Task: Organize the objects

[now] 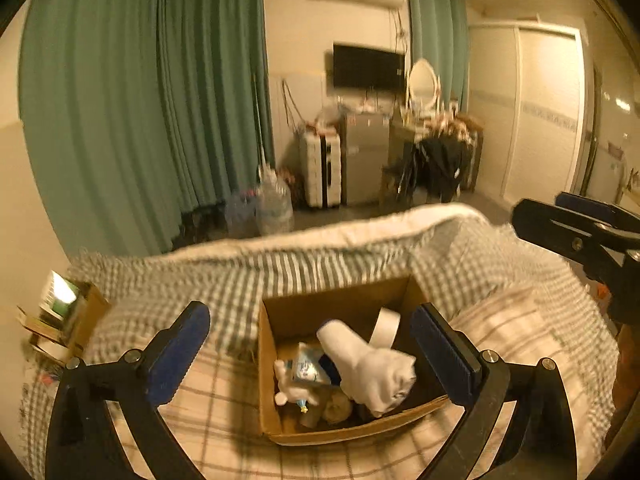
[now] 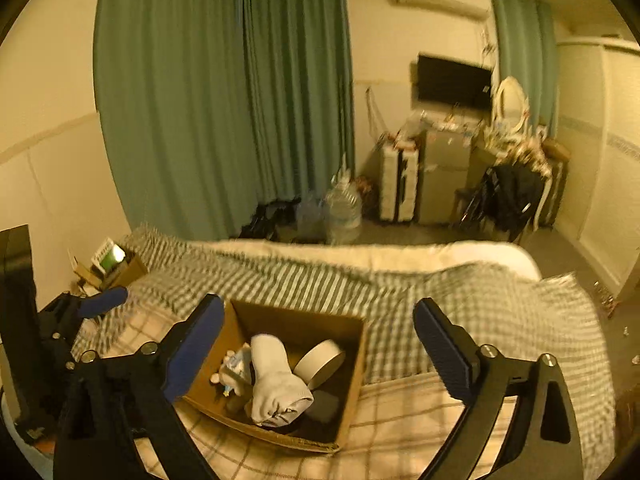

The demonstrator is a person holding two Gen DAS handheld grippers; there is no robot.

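Observation:
An open cardboard box (image 1: 280, 312) sits on the checked bed cover, also in the right wrist view (image 2: 356, 344). It holds a rolled white sock (image 1: 368, 364) (image 2: 276, 380), a white tape roll (image 1: 386, 326) (image 2: 320, 360), a small white figure (image 1: 288, 388) and a blue-white packet (image 1: 306, 366). My left gripper (image 1: 312, 356) is open and empty, above the box with a finger on each side. My right gripper (image 2: 320, 352) is open and empty, over the box's right half. The right gripper also shows at the right edge of the left wrist view (image 1: 580, 232).
The bed cover (image 1: 328, 264) runs to the far edge. A small box with a lit screen (image 1: 60, 304) sits at the bed's left side. Beyond are green curtains (image 1: 140, 100), water bottles (image 1: 274, 200), a suitcase (image 1: 322, 168) and a cluttered dresser.

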